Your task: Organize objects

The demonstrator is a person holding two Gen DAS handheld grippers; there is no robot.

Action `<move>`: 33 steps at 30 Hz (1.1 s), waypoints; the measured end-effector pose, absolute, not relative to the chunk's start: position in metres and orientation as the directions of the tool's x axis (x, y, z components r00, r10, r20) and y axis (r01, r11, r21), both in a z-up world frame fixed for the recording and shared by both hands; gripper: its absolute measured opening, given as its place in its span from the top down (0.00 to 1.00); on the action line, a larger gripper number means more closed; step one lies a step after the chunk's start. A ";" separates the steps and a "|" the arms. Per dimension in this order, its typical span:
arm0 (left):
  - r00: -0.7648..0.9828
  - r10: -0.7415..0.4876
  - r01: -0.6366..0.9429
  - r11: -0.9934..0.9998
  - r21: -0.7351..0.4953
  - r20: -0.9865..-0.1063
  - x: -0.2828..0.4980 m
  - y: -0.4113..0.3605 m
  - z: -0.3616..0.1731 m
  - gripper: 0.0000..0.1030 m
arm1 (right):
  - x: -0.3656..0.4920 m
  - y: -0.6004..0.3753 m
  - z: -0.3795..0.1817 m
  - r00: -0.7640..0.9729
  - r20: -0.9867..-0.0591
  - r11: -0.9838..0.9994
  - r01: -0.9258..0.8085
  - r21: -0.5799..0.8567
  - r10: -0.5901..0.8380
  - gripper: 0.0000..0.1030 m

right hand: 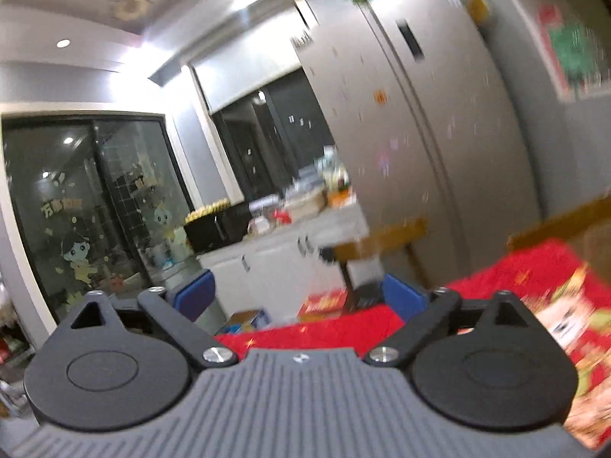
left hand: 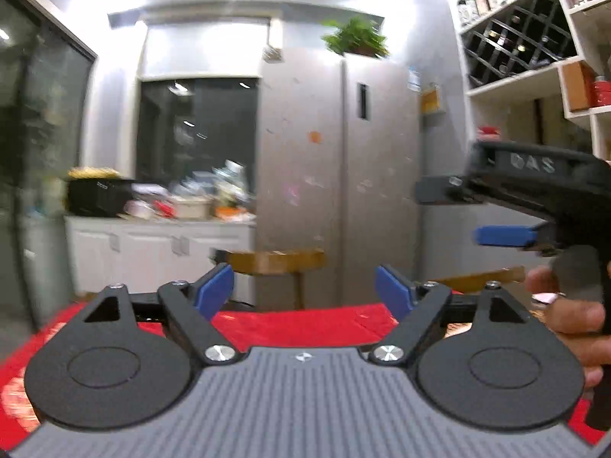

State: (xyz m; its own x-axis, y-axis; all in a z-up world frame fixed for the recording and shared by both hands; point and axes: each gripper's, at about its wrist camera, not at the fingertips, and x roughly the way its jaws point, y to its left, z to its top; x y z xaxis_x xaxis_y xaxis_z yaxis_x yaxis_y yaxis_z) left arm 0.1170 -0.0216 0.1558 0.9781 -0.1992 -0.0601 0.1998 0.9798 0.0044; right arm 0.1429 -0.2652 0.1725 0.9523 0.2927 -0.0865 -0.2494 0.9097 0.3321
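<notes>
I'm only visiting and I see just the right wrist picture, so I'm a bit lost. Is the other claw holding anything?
Observer: No. The left gripper is open, with nothing between its blue pads. Only the red tablecloth lies beyond it.
Operator: Who is carrying my claw?
Observer: A person's hand holds the handle of the right gripper, which shows at the right edge of the left wrist view. Its jaws are open and empty too.
Operator: What's to the right of the fridge? It's a blur for me.
Observer: A white shelf unit with a lattice wine rack that has bottles in it.
</notes>
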 end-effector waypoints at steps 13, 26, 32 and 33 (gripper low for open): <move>0.975 -0.190 0.183 0.981 -0.067 -0.114 0.024 0.022 0.126 0.06 | 0.048 -0.250 0.108 0.983 -0.109 0.978 -0.129 0.163 0.148 0.00; 0.962 -0.182 0.156 0.978 -0.136 -0.205 0.038 0.033 0.045 0.06 | 0.040 -0.214 0.029 0.943 -0.298 0.988 -0.152 0.014 0.149 0.00; 0.936 -0.174 0.173 0.984 -0.031 -0.306 0.051 0.011 0.021 0.06 | 0.042 -0.227 0.029 0.955 -0.284 0.994 -0.065 0.084 0.087 0.00; 0.933 -0.172 0.176 0.984 -0.015 -0.317 0.052 0.007 0.019 0.06 | 0.045 -0.231 0.027 0.952 -0.293 0.994 -0.061 0.094 0.086 0.00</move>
